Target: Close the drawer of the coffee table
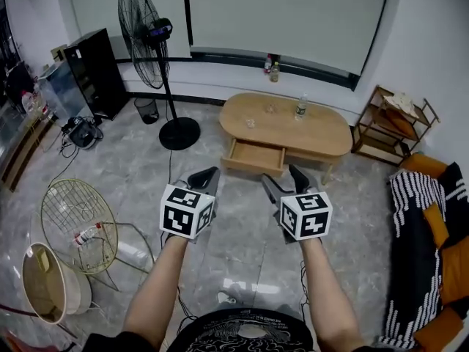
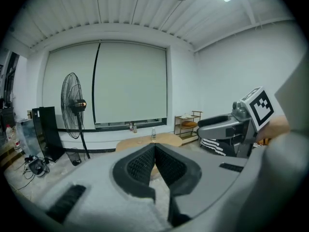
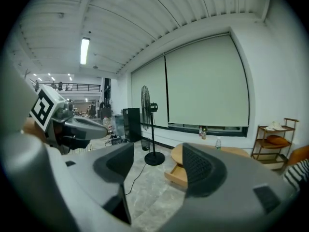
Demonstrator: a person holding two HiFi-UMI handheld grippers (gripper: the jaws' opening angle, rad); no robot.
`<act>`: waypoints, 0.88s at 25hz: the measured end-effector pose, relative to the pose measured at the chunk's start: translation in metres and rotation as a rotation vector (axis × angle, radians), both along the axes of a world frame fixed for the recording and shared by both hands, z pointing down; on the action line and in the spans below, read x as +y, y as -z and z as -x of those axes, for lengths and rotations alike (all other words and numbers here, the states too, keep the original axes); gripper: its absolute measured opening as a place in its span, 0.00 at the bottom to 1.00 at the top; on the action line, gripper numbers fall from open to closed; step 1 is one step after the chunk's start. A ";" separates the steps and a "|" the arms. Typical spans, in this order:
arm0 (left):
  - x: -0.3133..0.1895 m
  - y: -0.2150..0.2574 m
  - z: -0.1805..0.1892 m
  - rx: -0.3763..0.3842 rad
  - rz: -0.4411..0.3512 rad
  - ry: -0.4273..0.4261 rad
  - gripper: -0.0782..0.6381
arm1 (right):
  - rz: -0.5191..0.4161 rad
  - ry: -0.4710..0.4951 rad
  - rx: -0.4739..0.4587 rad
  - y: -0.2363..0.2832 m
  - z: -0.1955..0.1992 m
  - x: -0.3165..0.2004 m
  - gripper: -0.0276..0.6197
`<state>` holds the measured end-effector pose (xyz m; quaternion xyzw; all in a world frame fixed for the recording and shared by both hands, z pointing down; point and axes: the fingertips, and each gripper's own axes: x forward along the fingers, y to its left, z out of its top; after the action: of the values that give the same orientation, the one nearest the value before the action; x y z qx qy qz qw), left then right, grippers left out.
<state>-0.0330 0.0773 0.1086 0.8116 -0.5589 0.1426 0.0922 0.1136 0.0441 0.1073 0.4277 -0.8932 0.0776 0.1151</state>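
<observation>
Drawer (image 1: 255,155) of coffee table (image 1: 322,134) stands pulled out. Left gripper (image 1: 206,177) jaws together, empty; right gripper (image 1: 284,180) jaws apart, empty.

Both forearms extend toward the coffee table (image 1: 322,134), stopping well short of it. Left gripper (image 1: 208,173): jaws closed, empty. Right gripper (image 1: 283,174): jaws apart, empty.
</observation>
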 end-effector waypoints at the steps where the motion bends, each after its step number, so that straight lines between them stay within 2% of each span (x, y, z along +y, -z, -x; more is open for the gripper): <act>1: -0.003 0.000 0.006 0.001 0.000 -0.006 0.11 | 0.000 -0.010 -0.004 0.001 0.005 -0.004 0.53; 7: -0.016 -0.004 0.036 0.009 -0.003 -0.019 0.11 | -0.019 -0.058 -0.015 0.004 0.023 -0.020 0.53; 17: -0.063 -0.006 0.021 0.006 -0.023 -0.087 0.11 | -0.014 -0.095 -0.021 -0.005 0.024 -0.053 0.54; 22: -0.099 -0.014 0.031 -0.004 -0.023 -0.092 0.11 | -0.014 -0.091 -0.027 -0.016 0.038 -0.088 0.53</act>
<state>-0.0644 -0.0217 0.1226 0.8372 -0.5228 0.1419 0.0753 0.0756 -0.0440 0.1232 0.4676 -0.8748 0.0822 0.0966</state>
